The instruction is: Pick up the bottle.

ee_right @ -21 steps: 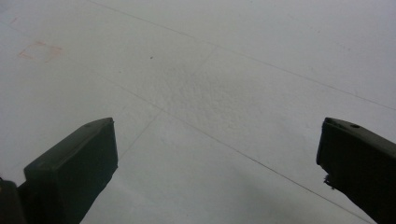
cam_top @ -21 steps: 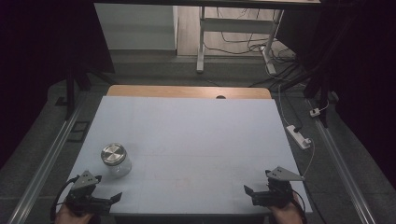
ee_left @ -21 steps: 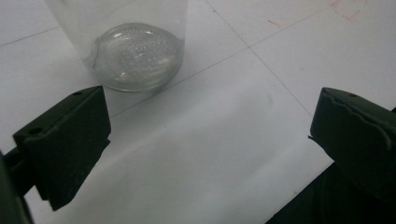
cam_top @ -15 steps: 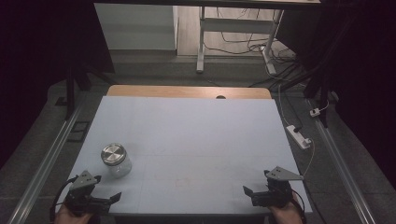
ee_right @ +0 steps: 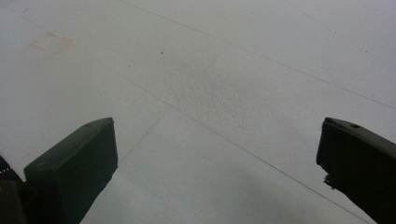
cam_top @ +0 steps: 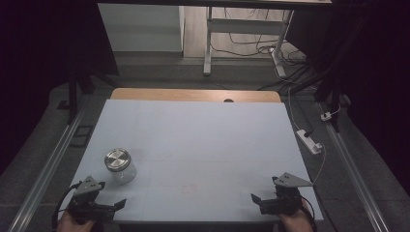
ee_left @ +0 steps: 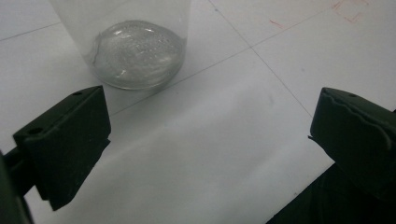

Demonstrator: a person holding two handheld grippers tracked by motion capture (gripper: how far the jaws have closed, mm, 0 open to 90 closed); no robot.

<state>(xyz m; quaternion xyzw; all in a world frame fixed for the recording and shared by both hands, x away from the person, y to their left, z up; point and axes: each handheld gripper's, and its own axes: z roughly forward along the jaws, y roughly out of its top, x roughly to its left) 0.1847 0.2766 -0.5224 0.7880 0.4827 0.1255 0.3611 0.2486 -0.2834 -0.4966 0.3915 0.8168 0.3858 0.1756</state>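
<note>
The jar is standing capped on the counter; just beside it, the left hand-held gripper is waiting wide open, empty. Well apart from the jar, the right hand-held gripper is gaping empty. Nothing is grasped yet.

Jar on table front-left, just beyond left gripper, right gripper front-right

jars: 1, glass jar with metal lid, just ahead of the left tongs | tongs: 2, left and right tongs, both gaping, nothing between | surface: 1
</note>
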